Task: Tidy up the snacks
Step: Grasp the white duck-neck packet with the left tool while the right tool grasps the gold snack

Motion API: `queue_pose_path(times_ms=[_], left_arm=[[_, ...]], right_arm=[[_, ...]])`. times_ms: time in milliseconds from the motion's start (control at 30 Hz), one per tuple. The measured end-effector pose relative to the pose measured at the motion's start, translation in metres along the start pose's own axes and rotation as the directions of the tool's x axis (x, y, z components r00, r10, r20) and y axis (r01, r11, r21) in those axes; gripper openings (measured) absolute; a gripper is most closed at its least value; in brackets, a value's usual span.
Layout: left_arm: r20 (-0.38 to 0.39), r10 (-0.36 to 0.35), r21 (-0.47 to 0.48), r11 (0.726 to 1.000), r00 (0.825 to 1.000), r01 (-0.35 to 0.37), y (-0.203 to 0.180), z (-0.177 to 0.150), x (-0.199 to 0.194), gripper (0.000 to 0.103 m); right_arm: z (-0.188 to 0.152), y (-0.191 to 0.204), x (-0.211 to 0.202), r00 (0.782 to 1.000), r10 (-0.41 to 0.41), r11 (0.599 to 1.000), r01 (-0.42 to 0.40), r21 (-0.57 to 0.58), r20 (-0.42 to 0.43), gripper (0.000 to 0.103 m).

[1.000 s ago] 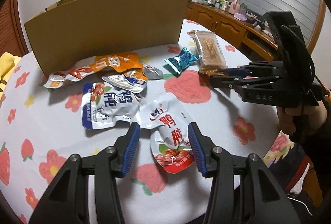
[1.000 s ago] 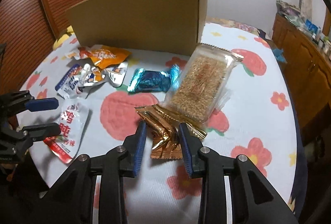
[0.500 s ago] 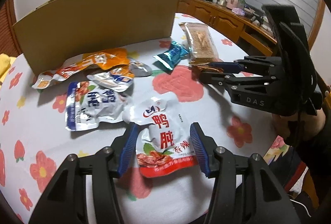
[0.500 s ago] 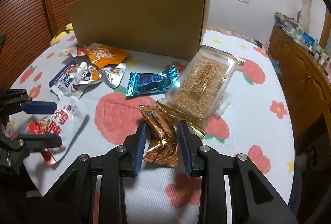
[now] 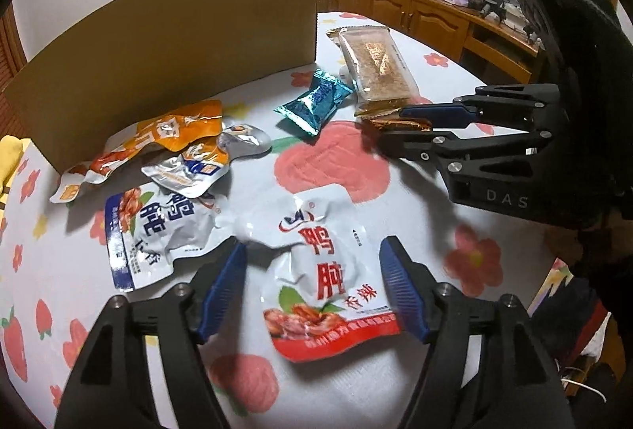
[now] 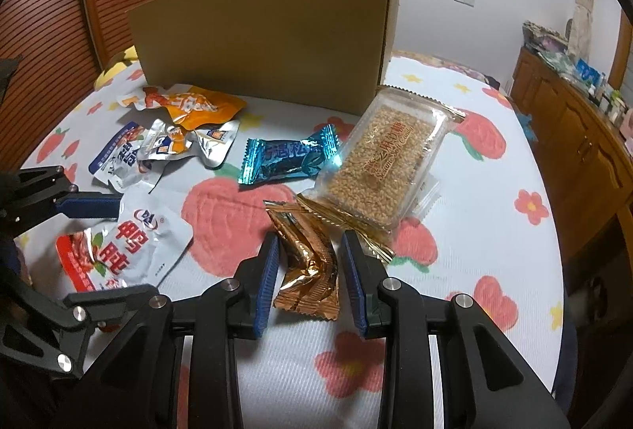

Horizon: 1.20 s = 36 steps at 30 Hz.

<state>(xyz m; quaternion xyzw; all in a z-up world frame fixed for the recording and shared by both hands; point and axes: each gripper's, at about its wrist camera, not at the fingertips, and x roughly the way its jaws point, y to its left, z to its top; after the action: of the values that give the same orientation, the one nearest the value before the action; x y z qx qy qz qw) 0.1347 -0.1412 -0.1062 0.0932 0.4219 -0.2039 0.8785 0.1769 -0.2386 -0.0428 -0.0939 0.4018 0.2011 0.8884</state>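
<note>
The left claw stands open around a white-and-red snack pouch on the flowered table. To its right, the right claw straddles a copper wrapper.

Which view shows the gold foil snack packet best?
The right wrist view: the gold foil snack packet lies whole between the open right gripper. The left wrist view shows only a sliver beside that gripper's fingers.

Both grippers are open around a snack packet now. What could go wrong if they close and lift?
The copper packet touches the gold wrapper under the sesame candy pack, so the right gripper may drag both. The crinkled white-red pouch may slip from the left gripper.
</note>
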Motion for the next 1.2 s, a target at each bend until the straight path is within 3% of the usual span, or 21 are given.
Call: queue_pose_path(times_ms=[67, 100, 267, 300, 433, 767, 1067, 1200], left_arm=[[0.011, -0.003, 0.01, 1.0, 1.0, 0.003, 0.0, -0.001, -0.001, 0.067], [0.018, -0.005, 0.013, 1.0, 1.0, 0.005, 0.0, -0.001, -0.003, 0.055], [0.03, -0.005, 0.014, 1.0, 1.0, 0.004, 0.004, -0.007, -0.007, 0.053], [0.038, -0.005, 0.012, 1.0, 0.999, 0.004, 0.004, -0.008, -0.009, 0.04], [0.058, -0.013, -0.008, 1.0, 0.998, 0.013, 0.009, -0.009, -0.017, 0.029], [0.131, -0.006, 0.028, 1.0, 0.991, 0.003, -0.003, -0.011, -0.04, 0.022], [0.164, 0.004, -0.013, 1.0, 0.986, -0.002, 0.01, -0.008, -0.053, 0.022], [0.179, 0.014, -0.025, 1.0, 0.984, -0.01, 0.015, -0.008, -0.061, 0.022]], right_arm=[[0.0, 0.0, 0.0, 1.0, 0.0, 1.0, 0.0, 0.0, 0.0, 0.03], [0.0, 0.0, 0.0, 1.0, 0.0, 1.0, 0.0, 0.0, 0.0, 0.03], [0.0, -0.001, 0.0, 1.0, 0.0, 1.0, 0.0, 0.001, 0.0, 0.03], [0.0, 0.0, 0.0, 1.0, 0.001, 1.0, -0.001, 0.001, 0.0, 0.03], [0.0, 0.0, 0.0, 1.0, 0.001, 1.0, -0.001, 0.001, 0.0, 0.03], [0.0, 0.0, 0.0, 1.0, 0.001, 1.0, -0.001, 0.001, 0.0, 0.03], [0.0, 0.0, 0.0, 1.0, 0.007, 1.0, -0.007, 0.003, 0.002, 0.03], [0.0, 0.001, -0.001, 1.0, 0.009, 1.0, -0.009, 0.0, 0.008, 0.024]])
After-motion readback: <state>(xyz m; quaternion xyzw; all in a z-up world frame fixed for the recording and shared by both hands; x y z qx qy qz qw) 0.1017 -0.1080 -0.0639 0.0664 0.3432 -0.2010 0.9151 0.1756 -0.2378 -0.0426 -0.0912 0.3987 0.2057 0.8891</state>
